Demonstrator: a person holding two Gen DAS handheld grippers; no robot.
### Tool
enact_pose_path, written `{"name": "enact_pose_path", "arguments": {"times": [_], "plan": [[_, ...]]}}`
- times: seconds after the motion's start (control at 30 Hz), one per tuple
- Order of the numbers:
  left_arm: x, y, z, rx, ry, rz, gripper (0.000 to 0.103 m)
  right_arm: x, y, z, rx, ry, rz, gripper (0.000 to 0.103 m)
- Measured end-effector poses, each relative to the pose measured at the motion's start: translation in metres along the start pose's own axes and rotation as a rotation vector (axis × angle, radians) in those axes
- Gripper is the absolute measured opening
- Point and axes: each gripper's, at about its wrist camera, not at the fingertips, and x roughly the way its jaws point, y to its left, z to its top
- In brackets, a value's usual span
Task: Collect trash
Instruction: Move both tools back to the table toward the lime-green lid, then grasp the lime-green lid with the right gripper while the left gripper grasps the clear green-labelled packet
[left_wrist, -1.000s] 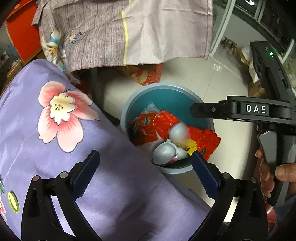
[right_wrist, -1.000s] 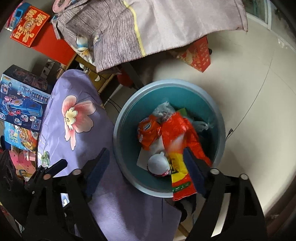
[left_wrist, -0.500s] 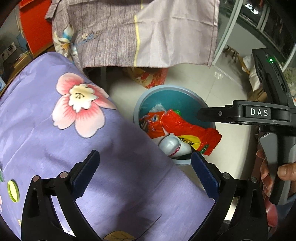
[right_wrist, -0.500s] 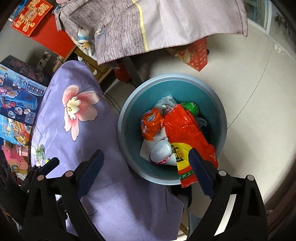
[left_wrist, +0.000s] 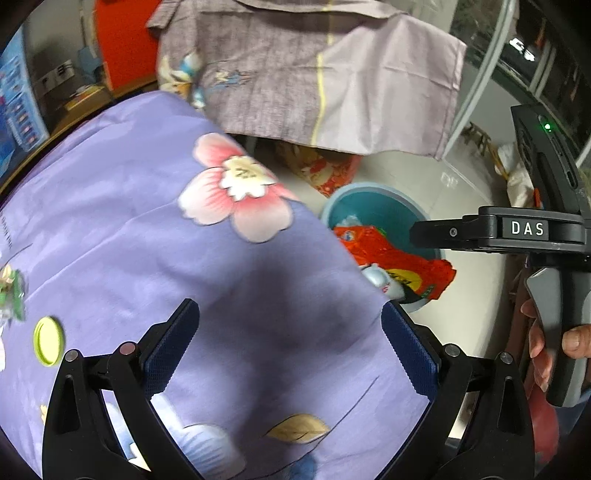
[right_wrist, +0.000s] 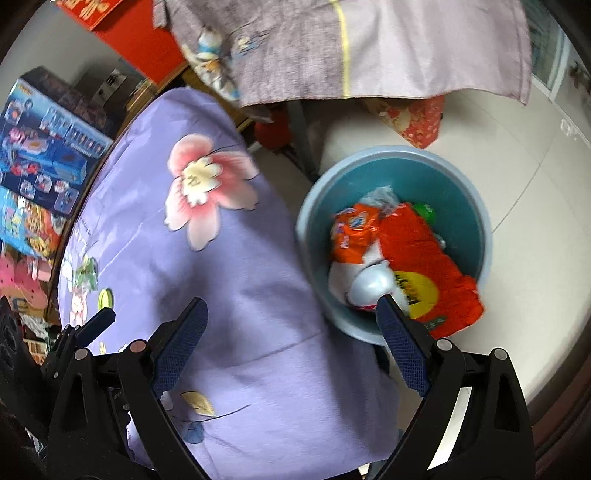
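Note:
A teal bin stands on the floor beside the table and also shows in the left wrist view. It holds a red and yellow wrapper, an orange packet, a pale egg-shaped shell and a green cap. My left gripper is open and empty above the purple flowered tablecloth. My right gripper is open and empty over the table edge next to the bin. A yellow-green lid lies on the cloth at far left, and also shows in the right wrist view.
A grey-lilac cloth hangs over furniture behind the bin. A red patterned box sits on the floor beneath it. Toy boxes stand left of the table. The right gripper's body and hand show in the left wrist view.
Both grippers have drawn back from the bin over the tablecloth. The pale shell that was falling a second ago now rests in the bin. The lid on the cloth has come into view.

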Motion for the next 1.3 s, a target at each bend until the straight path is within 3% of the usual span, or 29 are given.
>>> {"name": "enact_pose_path", "arguments": {"times": [0.4, 0.9, 1.3], "plan": [[-0.035, 0.094, -0.046, -0.165, -0.044, 0.05, 0.099, 0.031, 0.098, -0.012, -0.133, 0.066, -0.013, 0.088], [-0.077, 0.234, -0.121, -0.409, -0.067, 0.156, 0.099, 0.102, 0.252, -0.043, -0.367, 0.194, -0.003, 0.088], [-0.093, 0.314, -0.164, -0.539, -0.069, 0.213, 0.099, 0.159, 0.344, -0.065, -0.496, 0.252, 0.002, 0.088]]}}
